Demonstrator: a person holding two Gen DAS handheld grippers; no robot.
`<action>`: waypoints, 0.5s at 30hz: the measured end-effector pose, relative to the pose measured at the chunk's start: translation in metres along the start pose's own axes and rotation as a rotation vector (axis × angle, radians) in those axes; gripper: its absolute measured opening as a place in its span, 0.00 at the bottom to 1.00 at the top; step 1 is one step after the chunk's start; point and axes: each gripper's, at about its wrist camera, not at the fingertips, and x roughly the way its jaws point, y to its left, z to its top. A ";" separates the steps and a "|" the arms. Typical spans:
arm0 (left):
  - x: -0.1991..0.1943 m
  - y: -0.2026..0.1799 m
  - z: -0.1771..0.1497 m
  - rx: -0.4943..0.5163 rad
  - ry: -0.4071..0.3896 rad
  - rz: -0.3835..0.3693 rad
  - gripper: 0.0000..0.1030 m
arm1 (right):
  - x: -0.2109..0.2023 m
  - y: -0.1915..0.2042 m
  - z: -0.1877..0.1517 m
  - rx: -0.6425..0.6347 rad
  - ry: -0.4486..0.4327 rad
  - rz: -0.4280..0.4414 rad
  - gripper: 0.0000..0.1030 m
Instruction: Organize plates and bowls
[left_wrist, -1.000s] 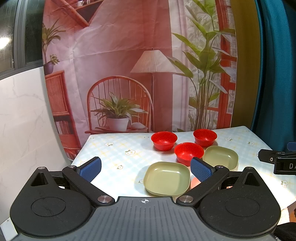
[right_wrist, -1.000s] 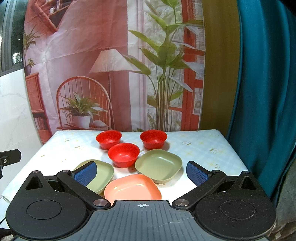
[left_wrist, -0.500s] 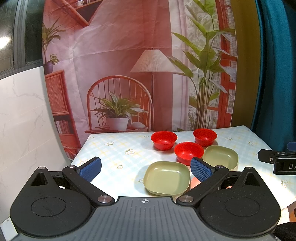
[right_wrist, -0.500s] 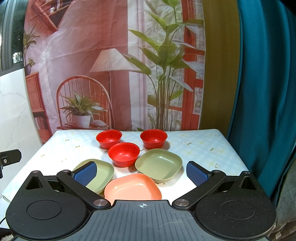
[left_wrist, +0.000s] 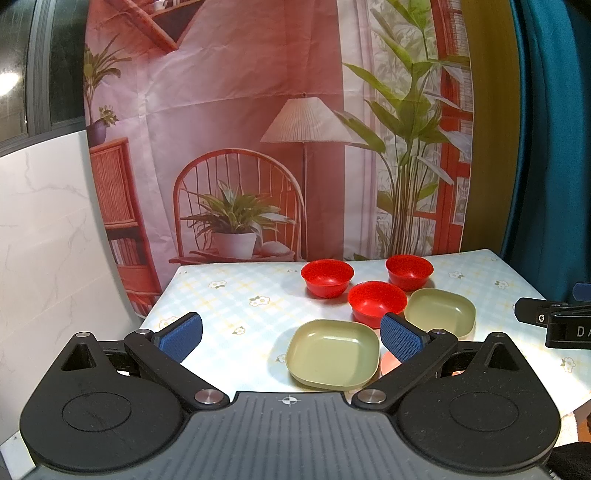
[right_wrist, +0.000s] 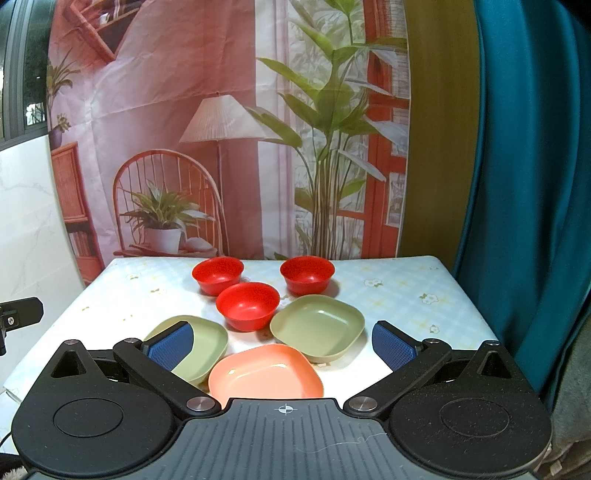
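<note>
**Six dishes grouped on a floral tablecloth, both grippers held wide and empty**

A printed backdrop (right_wrist: 221, 129) of a pink room with a lamp, a wicker chair and tall plants hangs behind the table (right_wrist: 406, 291), which wears a pale checked cloth with small flowers. A teal curtain (right_wrist: 528, 184) falls along the right side, and a white marbled panel (left_wrist: 44, 240) stands at the left.

Three red bowls sit upright toward the far half of the table: the left bowl (right_wrist: 218, 275) and the right bowl (right_wrist: 307, 275) side by side, well apart from each other, and the front bowl (right_wrist: 248, 305) nearer the camera, between them. In front of the bowls lie three square plates. The right green plate (right_wrist: 317, 328) sits just beside the front bowl; the left green plate (right_wrist: 201, 347) lies on the bowl's other side, partly hidden by a blue finger pad (right_wrist: 170, 346). The pink plate (right_wrist: 265, 376) is nearest, its corners overlapping or touching both green plates; which one, the views do not settle.

The right gripper (right_wrist: 282, 345) hovers above the near edge of the table, fingers spread wide with nothing between them. The left gripper (left_wrist: 291, 334) hangs to the left of the dishes, likewise spread and empty, its right pad in front of the front bowl's edge.
</note>
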 end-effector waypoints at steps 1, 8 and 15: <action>0.000 0.000 0.000 0.000 0.000 0.000 1.00 | 0.000 0.000 -0.001 -0.001 0.000 0.000 1.00; 0.002 0.003 -0.004 -0.012 0.002 0.003 1.00 | -0.003 -0.003 0.006 0.009 0.002 0.021 1.00; 0.021 0.003 0.005 0.012 -0.018 0.026 1.00 | 0.011 -0.013 0.000 0.044 -0.054 0.104 1.00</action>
